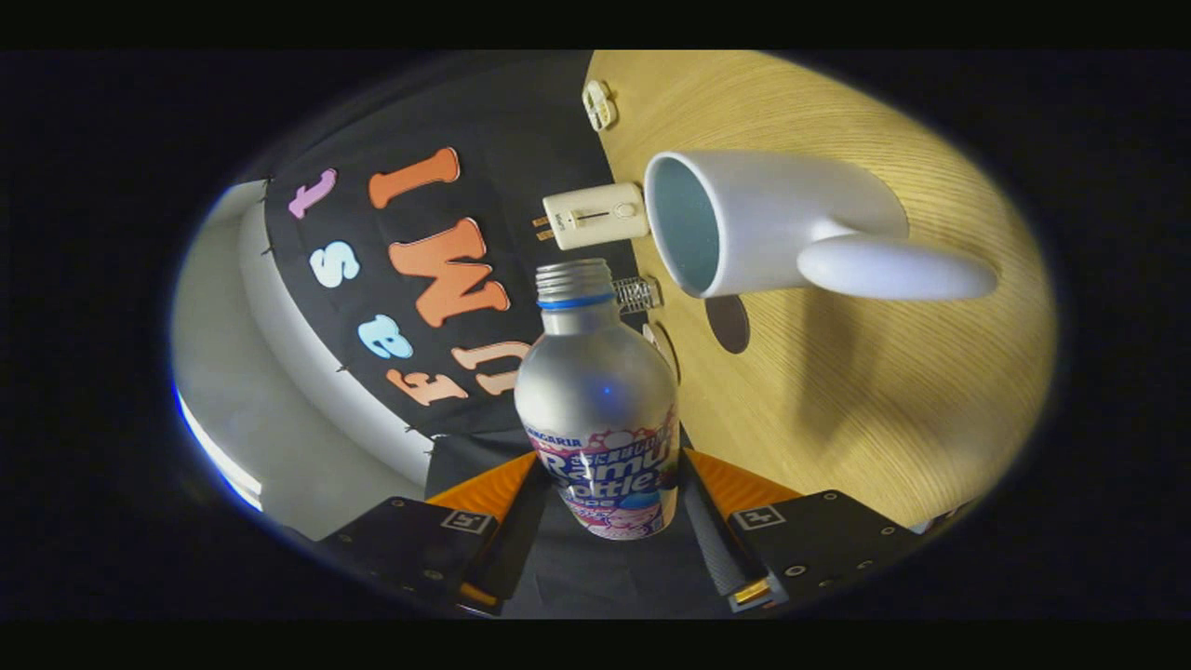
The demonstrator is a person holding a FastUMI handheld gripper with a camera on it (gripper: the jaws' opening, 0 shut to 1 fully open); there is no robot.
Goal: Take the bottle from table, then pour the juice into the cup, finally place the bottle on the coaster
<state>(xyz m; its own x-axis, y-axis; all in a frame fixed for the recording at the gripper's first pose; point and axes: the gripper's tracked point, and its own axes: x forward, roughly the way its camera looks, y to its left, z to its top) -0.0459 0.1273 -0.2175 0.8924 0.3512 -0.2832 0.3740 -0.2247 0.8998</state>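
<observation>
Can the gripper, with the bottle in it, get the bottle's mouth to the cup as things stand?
Probably yes. The gripper is shut on the bottle, whose uncapped mouth points toward the white cup. The cup's opening faces the bottle, and nothing lies between mouth and rim.

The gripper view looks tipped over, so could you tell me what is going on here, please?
A person's handheld gripper is shut on a silver bottle, tilted so its open, capless neck points toward the mouth of a white cup standing on the wooden table. No juice is visible leaving the bottle. A small dark round spot sits on the table beside the cup.
</observation>
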